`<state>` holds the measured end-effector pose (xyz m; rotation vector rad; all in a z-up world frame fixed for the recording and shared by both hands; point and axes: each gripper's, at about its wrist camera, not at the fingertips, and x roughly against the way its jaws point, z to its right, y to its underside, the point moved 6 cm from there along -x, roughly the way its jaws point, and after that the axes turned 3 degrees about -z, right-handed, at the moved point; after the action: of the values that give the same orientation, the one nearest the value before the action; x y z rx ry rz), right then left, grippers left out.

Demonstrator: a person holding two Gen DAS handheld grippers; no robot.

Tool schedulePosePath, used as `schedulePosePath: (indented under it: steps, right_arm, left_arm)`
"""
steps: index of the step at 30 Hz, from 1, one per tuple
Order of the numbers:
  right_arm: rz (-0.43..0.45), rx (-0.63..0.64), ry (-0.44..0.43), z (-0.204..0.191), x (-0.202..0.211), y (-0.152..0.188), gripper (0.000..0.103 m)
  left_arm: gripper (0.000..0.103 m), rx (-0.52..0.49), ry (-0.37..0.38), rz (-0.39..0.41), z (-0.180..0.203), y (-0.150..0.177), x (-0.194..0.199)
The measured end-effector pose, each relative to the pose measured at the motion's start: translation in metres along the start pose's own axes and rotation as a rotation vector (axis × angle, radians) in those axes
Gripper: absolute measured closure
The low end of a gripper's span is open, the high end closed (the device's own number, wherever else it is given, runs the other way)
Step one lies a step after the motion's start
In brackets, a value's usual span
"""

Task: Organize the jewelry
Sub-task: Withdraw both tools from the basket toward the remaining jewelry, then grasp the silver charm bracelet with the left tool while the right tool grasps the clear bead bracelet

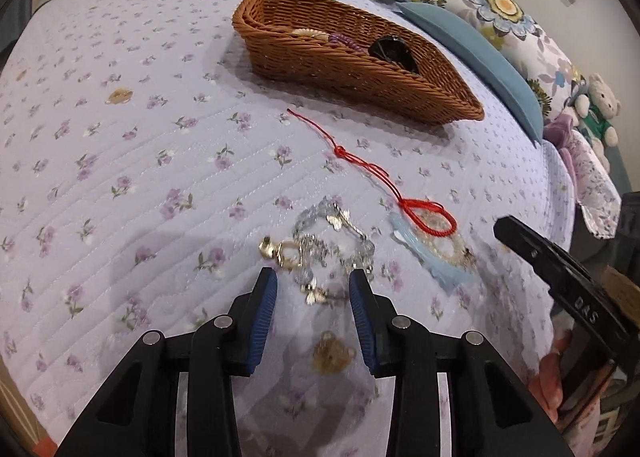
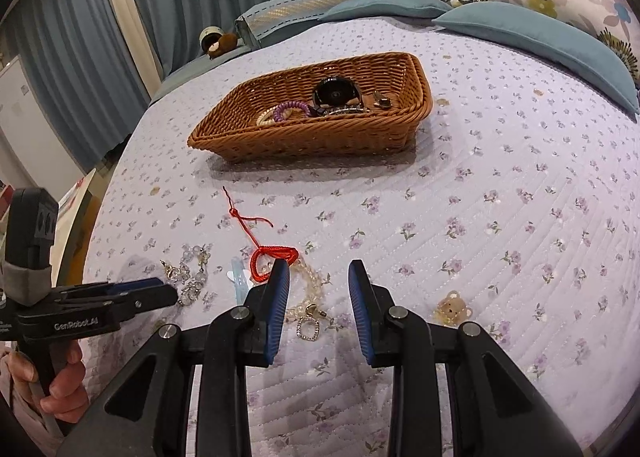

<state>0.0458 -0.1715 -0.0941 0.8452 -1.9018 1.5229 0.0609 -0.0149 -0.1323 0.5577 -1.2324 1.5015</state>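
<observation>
A brown wicker basket sits on the lilac quilt and holds a black watch, a purple bracelet and a cream ring. Loose jewelry lies in front: a clear crystal bracelet, a red cord, a pale beaded chain with a square pendant and a light blue piece. My left gripper is open, just above the crystal bracelet. My right gripper is open, over the beaded chain.
A small bear charm lies on the quilt near the grippers. Teal and floral pillows line the bed's head. A stuffed bear sits at the bed's edge. Curtains hang on the far side.
</observation>
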Motion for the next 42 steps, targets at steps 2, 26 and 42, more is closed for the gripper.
schedulePosePath:
  steps: [2, 26, 42]
  right_arm:
    - [-0.008, 0.006, 0.004, -0.001, -0.003, 0.000, 0.069]
    - [-0.161, 0.086, 0.059, -0.014, -0.042, 0.012, 0.093]
    - [0.036, -0.035, -0.023, 0.017, 0.016, -0.012, 0.093]
  left_arm:
    - [0.065, -0.023, -0.035, 0.004, 0.005, -0.003, -0.005]
    - [0.077, -0.143, -0.108, 0.012, 0.018, 0.018, -0.001]
    - [0.094, -0.150, 0.097, 0.077, 0.030, 0.015, 0.030]
